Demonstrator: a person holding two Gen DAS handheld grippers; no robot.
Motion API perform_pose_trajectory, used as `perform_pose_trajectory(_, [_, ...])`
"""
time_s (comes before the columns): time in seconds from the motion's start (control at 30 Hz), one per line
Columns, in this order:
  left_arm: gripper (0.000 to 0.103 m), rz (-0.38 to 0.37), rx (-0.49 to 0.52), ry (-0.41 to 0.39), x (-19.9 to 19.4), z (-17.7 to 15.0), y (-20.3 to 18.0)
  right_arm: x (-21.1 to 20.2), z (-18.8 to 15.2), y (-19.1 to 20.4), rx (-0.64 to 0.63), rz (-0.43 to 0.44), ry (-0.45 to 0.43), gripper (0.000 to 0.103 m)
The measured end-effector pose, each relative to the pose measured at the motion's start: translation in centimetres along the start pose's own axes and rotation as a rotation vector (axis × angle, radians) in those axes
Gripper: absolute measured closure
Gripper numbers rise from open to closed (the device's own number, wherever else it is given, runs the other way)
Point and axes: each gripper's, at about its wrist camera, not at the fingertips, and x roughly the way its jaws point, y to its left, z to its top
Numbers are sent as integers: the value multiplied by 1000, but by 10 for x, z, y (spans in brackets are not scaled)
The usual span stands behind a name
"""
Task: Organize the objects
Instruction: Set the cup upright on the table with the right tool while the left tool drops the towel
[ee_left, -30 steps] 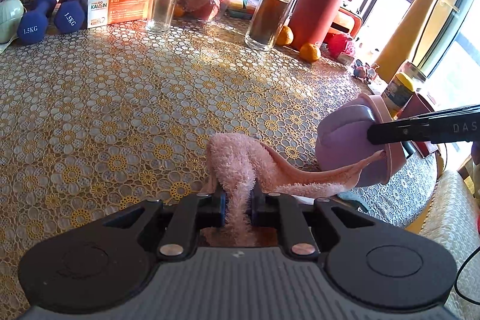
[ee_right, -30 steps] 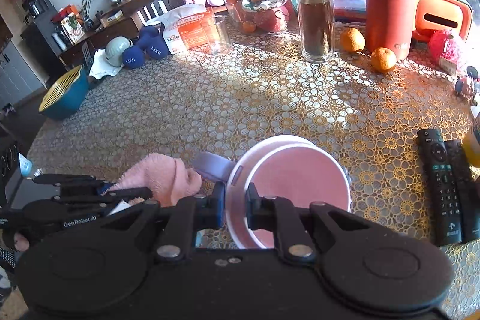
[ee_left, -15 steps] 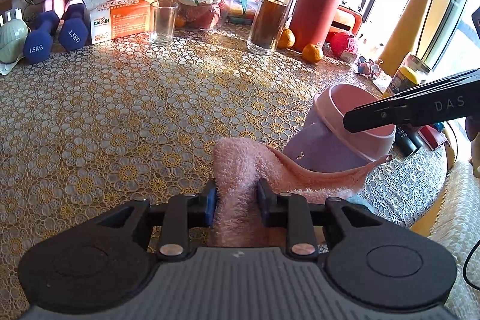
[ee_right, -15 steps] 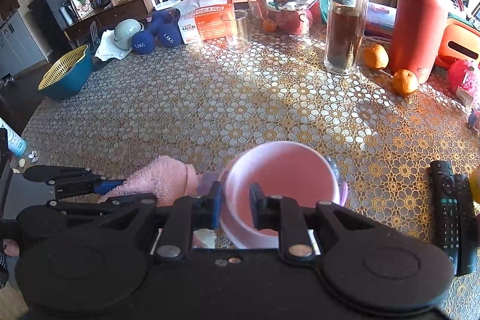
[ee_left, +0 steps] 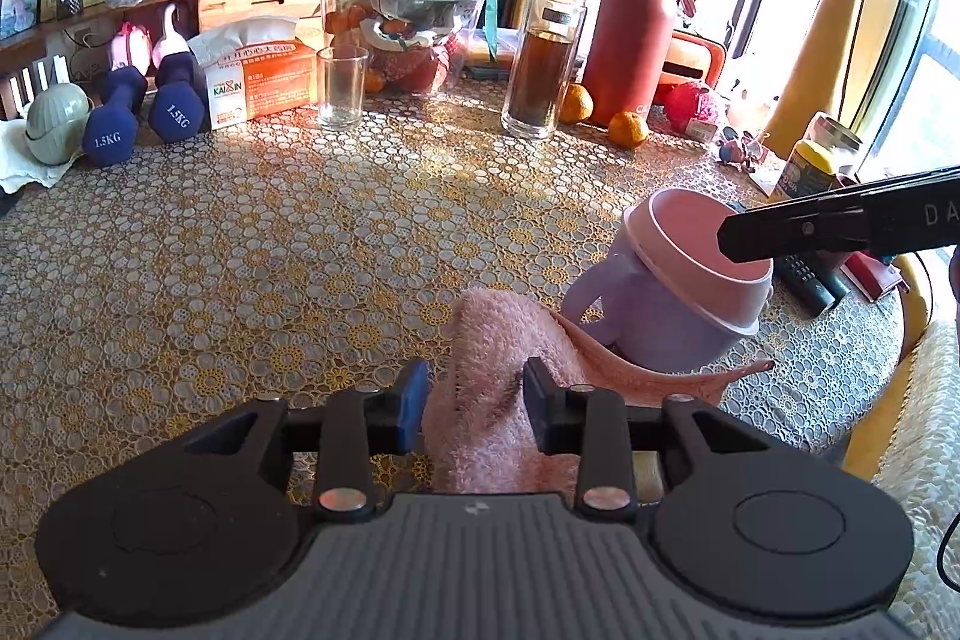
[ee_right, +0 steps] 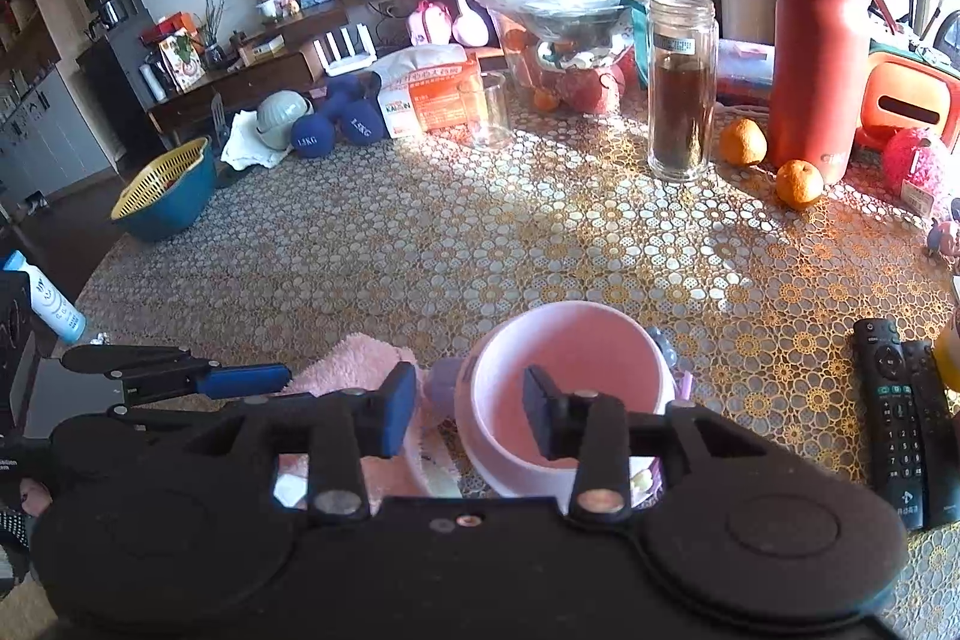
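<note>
Lived-in home — dumbbells (ee_left: 141, 112), remotes (ee_right: 900, 412)

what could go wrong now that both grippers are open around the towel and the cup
The right gripper straddles the near rim of the pink cup, one finger inside; pulling back carelessly could tip it. The pink towel lies against the cup's base, so the left gripper dragging it might shove the cup toward the remotes near the table edge.
</note>
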Motion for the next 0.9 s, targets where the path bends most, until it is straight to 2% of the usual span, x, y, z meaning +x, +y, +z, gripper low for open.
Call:
perform_pose_trajectory(0.07, [38, 9, 7, -33, -9, -1, -3, -7, -7, 1, 2, 19, -27, 60])
perform_pose_trajectory(0.23, [37, 17, 21, -64, -27, -4, -14, -25, -26, 2, 8, 51, -95, 47])
perform_pose_trajectory(0.3, [29, 19, 22, -76, -32, -7, -19, -32, -34, 4, -2, 59, -124, 41])
perform_pose_trajectory(0.37, [27, 17, 23, -87, -38, -11, -23, -39, -42, 6, -19, 70, -145, 36])
perform_pose_trajectory(0.47, [19, 27, 32, -100, -45, -16, -30, -50, -53, 10, -46, 67, -190, 19])
perform_pose_trajectory(0.53, [14, 31, 33, -109, -49, -20, -34, -57, -61, 13, -61, 65, -229, 14])
perform_pose_trajectory(0.6, [5, 23, 16, -116, -52, -23, -36, -62, -69, 15, -65, 57, -256, 5])
perform_pose_trajectory(0.9, [4, 52, -15, -141, -66, -41, -43, -77, -101, 17, -33, 34, -315, 3])
